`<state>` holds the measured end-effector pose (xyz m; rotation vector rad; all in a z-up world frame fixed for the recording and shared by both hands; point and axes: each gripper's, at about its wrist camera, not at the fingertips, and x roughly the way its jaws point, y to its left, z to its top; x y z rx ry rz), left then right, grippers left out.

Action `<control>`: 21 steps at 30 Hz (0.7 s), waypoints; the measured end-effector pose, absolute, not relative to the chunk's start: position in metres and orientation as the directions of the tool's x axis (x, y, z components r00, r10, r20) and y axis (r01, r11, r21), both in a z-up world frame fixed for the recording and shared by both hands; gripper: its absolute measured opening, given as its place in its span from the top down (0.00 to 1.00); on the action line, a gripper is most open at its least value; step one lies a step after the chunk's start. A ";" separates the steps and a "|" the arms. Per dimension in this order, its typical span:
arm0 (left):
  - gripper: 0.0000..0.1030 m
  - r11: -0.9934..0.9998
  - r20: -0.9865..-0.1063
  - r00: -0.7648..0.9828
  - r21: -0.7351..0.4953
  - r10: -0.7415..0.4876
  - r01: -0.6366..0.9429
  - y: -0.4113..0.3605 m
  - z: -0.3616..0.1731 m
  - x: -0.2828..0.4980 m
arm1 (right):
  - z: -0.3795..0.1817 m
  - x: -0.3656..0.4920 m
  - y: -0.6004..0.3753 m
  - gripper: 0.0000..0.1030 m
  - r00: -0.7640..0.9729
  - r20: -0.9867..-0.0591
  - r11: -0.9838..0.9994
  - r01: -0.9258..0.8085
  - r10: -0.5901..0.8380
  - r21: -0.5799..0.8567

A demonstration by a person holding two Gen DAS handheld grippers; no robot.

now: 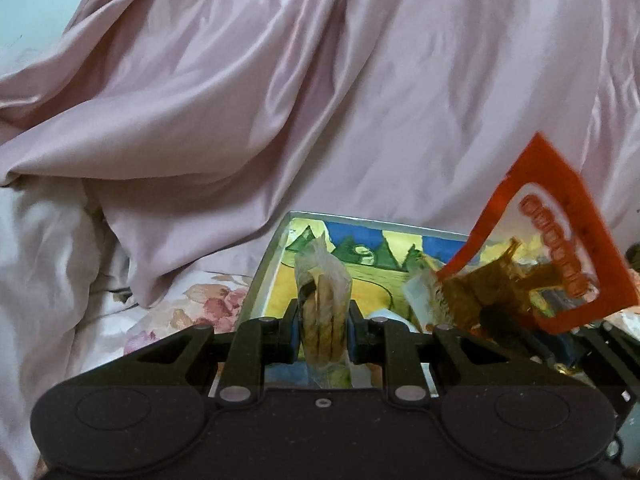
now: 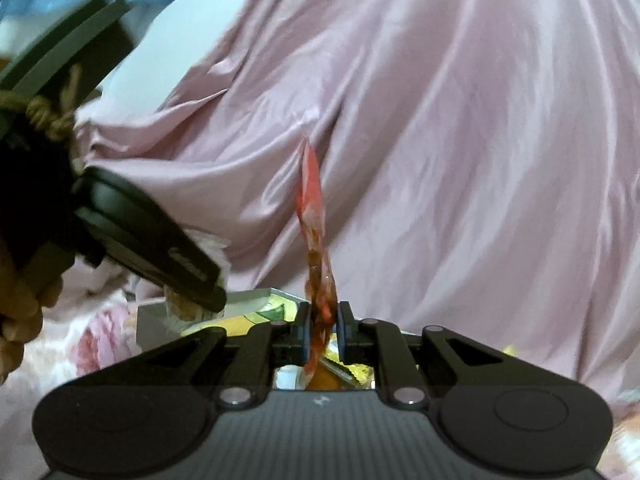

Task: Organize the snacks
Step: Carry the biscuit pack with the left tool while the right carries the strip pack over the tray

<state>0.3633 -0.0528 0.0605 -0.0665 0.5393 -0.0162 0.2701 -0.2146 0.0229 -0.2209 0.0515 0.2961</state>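
Seemingly midway, a clear biscuit packet point(image 1: 324, 300) is clenched by the left claw point(image 1: 323, 322) and an orange snack packet point(image 2: 316, 240) by the right claw point(image 2: 323, 328) above the painted box point(image 1: 264, 276), neither yet placed.

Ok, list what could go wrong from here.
1. The right gripper pinches only the low end of the orange snack packet, so it may swing or slip out.
2. The left gripper squeezes a clear-wrapped biscuit pack; the biscuits might crack.
3. Both grippers crowd over the picture-lined box and could bump.
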 end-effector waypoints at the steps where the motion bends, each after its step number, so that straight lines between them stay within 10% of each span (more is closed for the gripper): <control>1: 0.78 0.999 -0.513 0.858 -0.050 -0.024 -0.002 -0.055 0.059 0.366 | 0.020 0.275 -0.217 0.86 0.954 -0.079 0.933 -0.300 0.290 -0.197; 21: 0.77 0.999 -0.550 0.835 -0.017 0.020 -0.035 -0.064 0.034 0.392 | 0.007 0.316 -0.252 0.86 0.927 -0.093 0.931 -0.355 0.362 0.086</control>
